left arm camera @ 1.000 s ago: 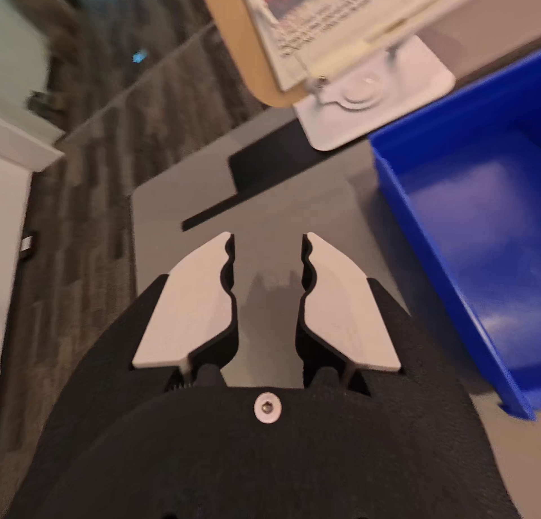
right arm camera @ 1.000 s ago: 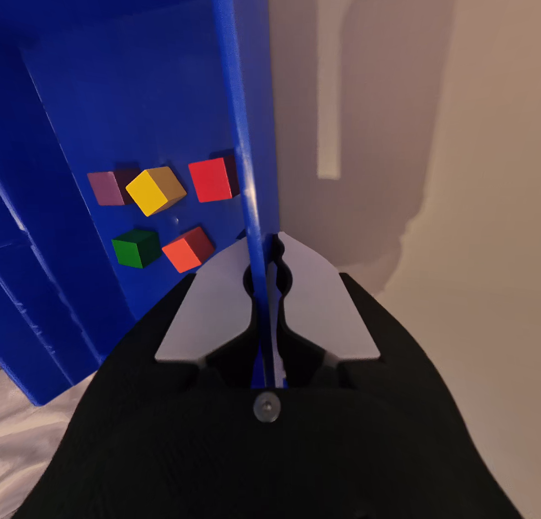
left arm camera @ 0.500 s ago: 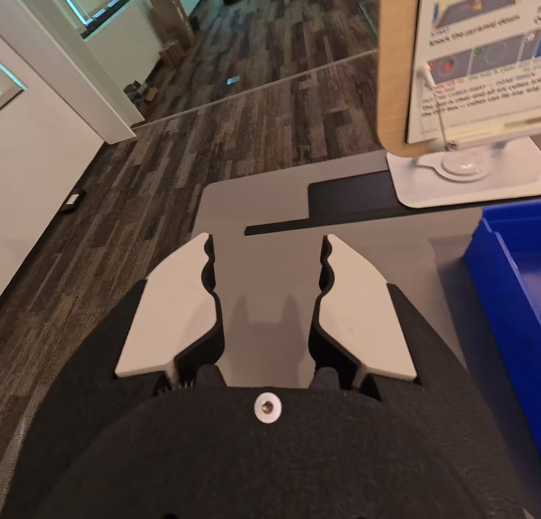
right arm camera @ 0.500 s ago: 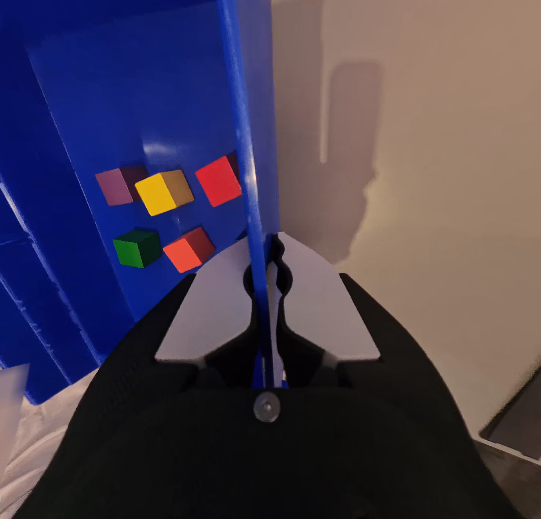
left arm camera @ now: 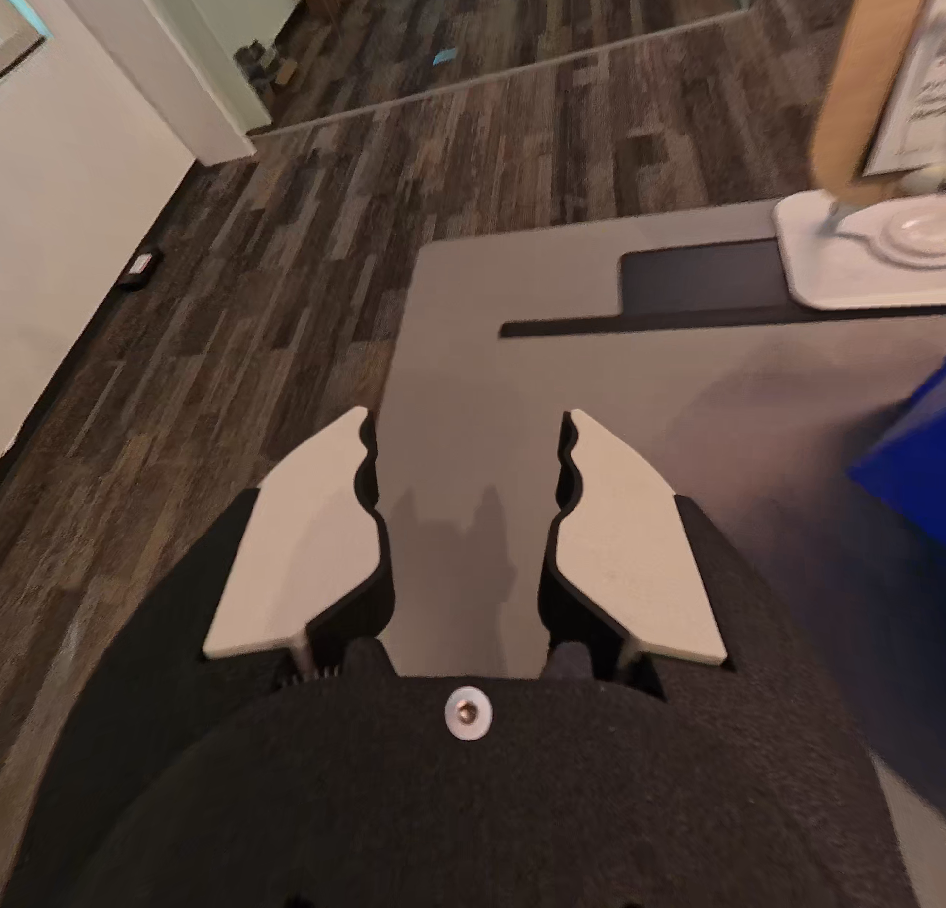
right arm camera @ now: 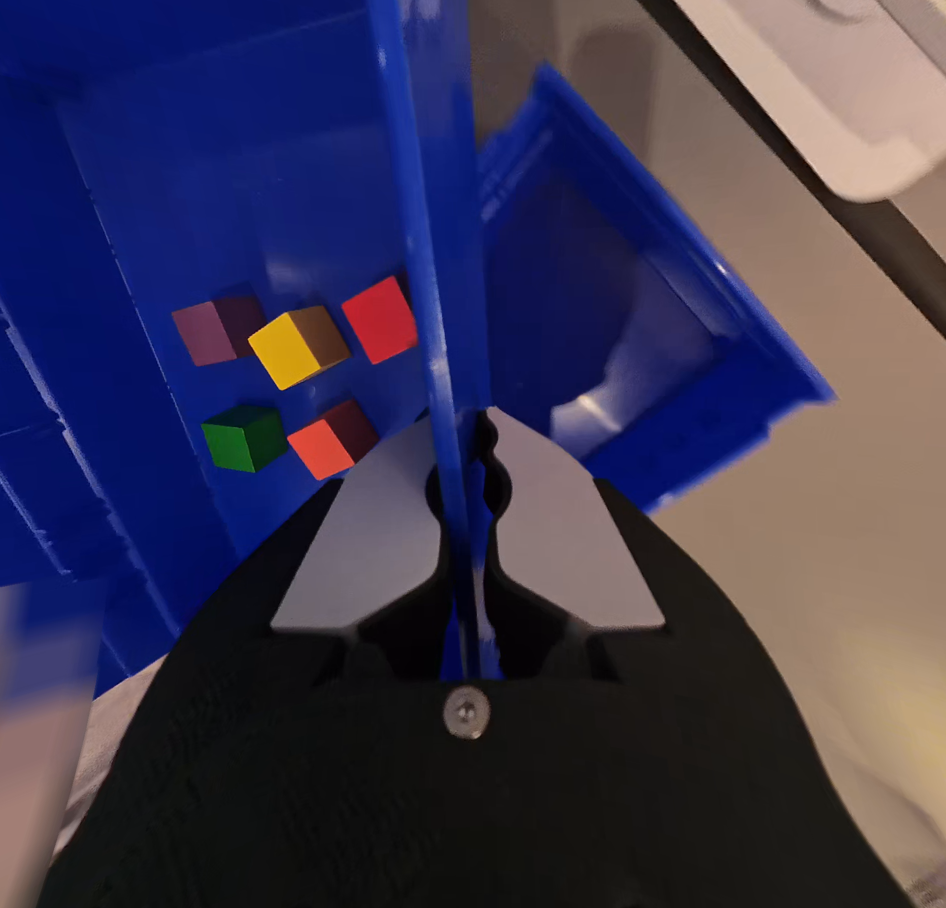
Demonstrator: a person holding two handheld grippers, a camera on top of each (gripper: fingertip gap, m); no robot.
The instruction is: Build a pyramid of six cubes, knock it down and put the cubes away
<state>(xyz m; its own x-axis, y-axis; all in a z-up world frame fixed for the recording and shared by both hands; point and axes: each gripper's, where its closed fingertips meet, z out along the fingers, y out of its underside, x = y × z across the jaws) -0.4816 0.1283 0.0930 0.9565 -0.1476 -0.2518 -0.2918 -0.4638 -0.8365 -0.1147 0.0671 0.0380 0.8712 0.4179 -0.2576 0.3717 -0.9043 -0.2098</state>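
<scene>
My right gripper (right arm camera: 458,415) is shut on the side wall of a blue bin (right arm camera: 404,167) and holds it tilted. Inside the bin lie a purple cube (right arm camera: 205,333), a yellow cube (right arm camera: 284,351), a red cube (right arm camera: 381,320), a green cube (right arm camera: 230,446) and an orange cube (right arm camera: 320,448). Anything behind my left finger is hidden. My left gripper (left arm camera: 466,415) is open and empty, low over the grey table (left arm camera: 512,320).
A second blue bin (right arm camera: 665,218) sits on the table beyond the held bin, and its corner shows in the left wrist view (left arm camera: 911,453). A white stand base (left arm camera: 844,254) with a wood-edged board (left arm camera: 860,90) stands at the back. The table's left edge drops to the floor (left arm camera: 307,269). Tip to tip, the grippers are about 40 cm apart.
The left gripper has opened wider and swung left, so the blue bin slid to the view's right edge. The right gripper moved with its bin; the second bin and stand base came into view.
</scene>
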